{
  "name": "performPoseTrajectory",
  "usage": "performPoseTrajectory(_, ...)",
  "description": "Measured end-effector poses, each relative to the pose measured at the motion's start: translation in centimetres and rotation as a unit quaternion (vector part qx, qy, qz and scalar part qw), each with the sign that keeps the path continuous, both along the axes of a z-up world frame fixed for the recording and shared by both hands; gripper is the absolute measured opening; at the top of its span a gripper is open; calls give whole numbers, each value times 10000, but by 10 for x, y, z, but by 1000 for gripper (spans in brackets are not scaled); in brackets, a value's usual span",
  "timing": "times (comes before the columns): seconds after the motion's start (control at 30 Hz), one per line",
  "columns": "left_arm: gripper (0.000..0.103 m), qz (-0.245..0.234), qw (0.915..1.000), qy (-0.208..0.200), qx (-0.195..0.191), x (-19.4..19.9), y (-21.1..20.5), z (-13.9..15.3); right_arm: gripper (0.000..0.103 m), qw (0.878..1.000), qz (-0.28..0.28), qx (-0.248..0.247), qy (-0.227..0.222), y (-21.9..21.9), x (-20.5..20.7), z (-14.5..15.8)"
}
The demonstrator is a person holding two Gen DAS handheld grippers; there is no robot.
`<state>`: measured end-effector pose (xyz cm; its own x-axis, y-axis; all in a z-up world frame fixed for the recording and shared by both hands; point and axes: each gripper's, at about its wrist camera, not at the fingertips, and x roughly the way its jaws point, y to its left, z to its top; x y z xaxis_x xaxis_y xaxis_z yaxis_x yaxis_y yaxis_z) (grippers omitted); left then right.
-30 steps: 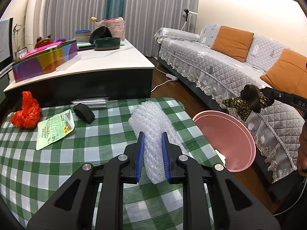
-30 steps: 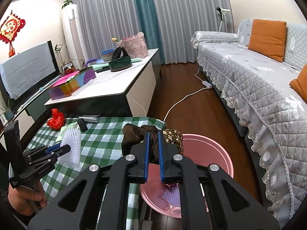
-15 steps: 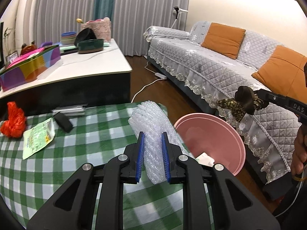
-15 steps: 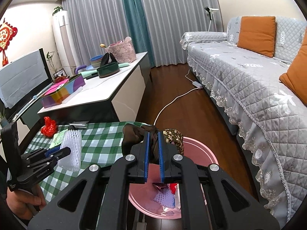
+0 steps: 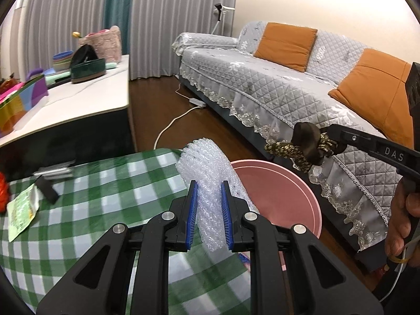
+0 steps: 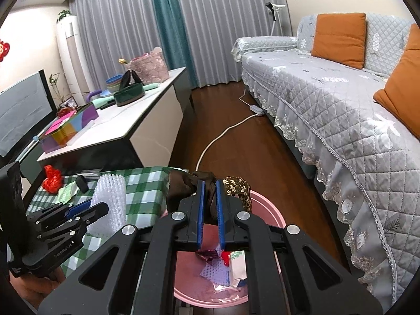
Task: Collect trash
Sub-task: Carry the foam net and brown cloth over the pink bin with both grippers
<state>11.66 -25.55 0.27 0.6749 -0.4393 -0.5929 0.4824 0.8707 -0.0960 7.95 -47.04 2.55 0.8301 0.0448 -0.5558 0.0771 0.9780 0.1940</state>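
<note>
Both hands have swung toward the pink bin (image 6: 265,225): left gripper (image 5: 208,204) pinching bubble wrap (image 5: 210,173) past the table's (image 5: 110,194) edge, right gripper (image 6: 209,202) clamping brown cloth (image 6: 183,186) above it — ready to drop.

**Item count, living room**

Two grippers: left gripper (image 5: 208,215), right gripper (image 6: 209,215). One roll of bubble wrap (image 5: 210,183). One dark patterned cloth wad (image 6: 210,191). One pink basin (image 5: 288,197) on the floor, several scraps inside, exact number unclear. On the checked counter (image 5: 118,197): one red crumpled bag (image 6: 52,179), one green-white packet (image 5: 22,214), one small black object (image 5: 47,190). Two orange cushions (image 5: 286,46) on one grey sofa (image 5: 262,84).
</note>
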Motion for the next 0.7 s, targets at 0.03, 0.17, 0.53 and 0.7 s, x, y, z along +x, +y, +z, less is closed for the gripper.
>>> performPoseTrajectory(0.03, 18, -27, 10000, 12, 5, 2, -3, -1, 9, 10000, -18, 2, 21, -1, 1, -1)
performPoseTrajectory(0.17, 18, -137, 9999, 56, 52, 13, -18, -7, 9, 9999, -82, 48, 83, -6, 7, -6)
performPoseTrajectory(0.53, 18, -313, 9992, 245, 80, 39, -42, -24, 9, 9998, -125, 66, 172, -14, 19, -17)
performPoseTrajectory(0.7, 20, -457, 9983, 329, 117, 43, -52, -29, 14, 9998, -106, -25, 193, -12, 22, -20)
